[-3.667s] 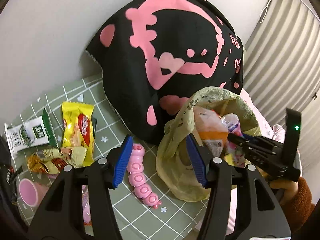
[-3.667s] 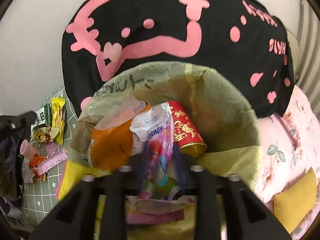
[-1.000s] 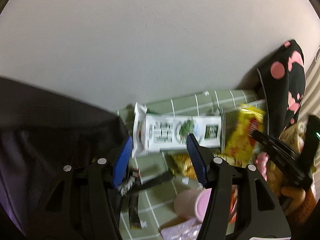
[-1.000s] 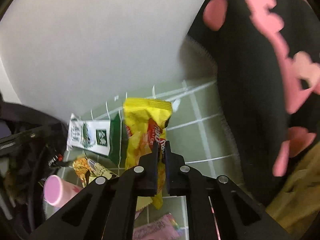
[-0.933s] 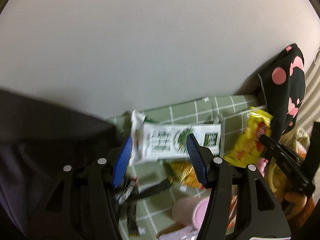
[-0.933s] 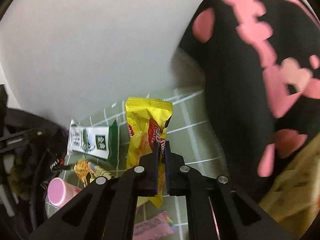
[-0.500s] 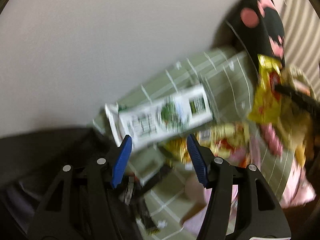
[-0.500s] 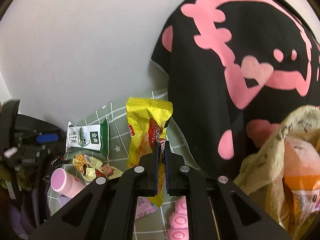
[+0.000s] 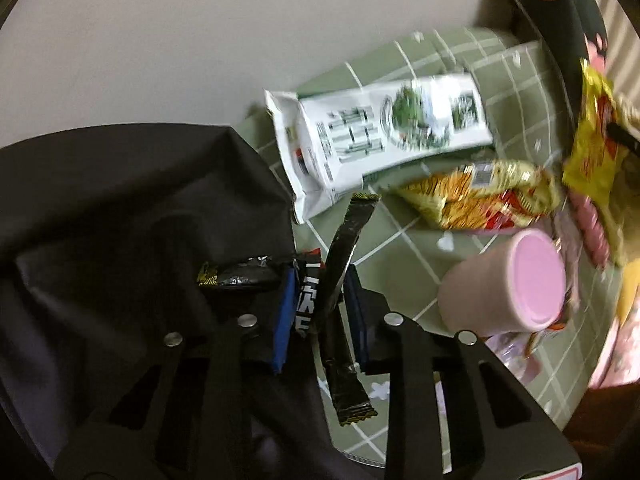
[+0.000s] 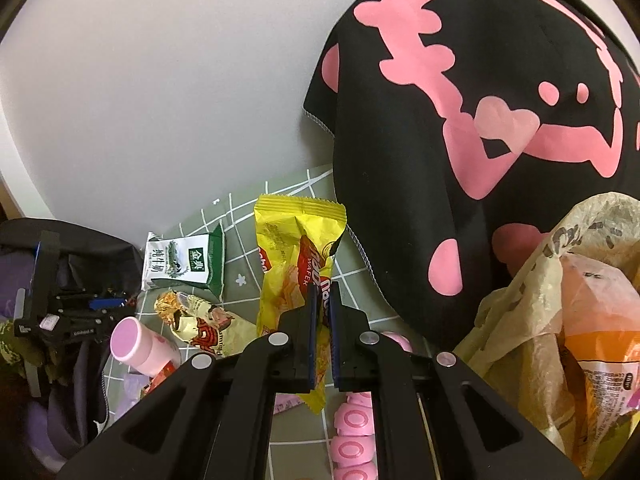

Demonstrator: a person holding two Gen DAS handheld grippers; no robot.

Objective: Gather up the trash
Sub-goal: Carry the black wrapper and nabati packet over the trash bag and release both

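Note:
My left gripper (image 9: 320, 312) points down at the edge of the green checked mat (image 9: 404, 236). Its jaws are closing, and the blue pads pinch a long black wrapper (image 9: 348, 236) together with a crumpled black-and-red wrapper (image 9: 306, 300). My right gripper (image 10: 322, 320) is shut on a yellow wafer packet (image 10: 296, 248) and holds it above the mat. That packet (image 9: 592, 152) also shows at the right edge of the left wrist view. The tan trash bag (image 10: 532, 320), with wrappers inside, stands open at the right.
On the mat lie a white-and-green milk pouch (image 9: 384, 136), a gold snack wrapper (image 9: 480, 196), a pink cup (image 9: 512, 288) and a pink caterpillar toy (image 10: 352, 440). A black-and-pink cushion (image 10: 480, 120) leans on the wall. Dark cloth (image 9: 120, 220) borders the mat's left.
My left gripper dropped toward the mat's edge, rolled, and closed its wide jaws around the black wrapper. The right gripper carried the yellow packet toward the trash bag, which came into view.

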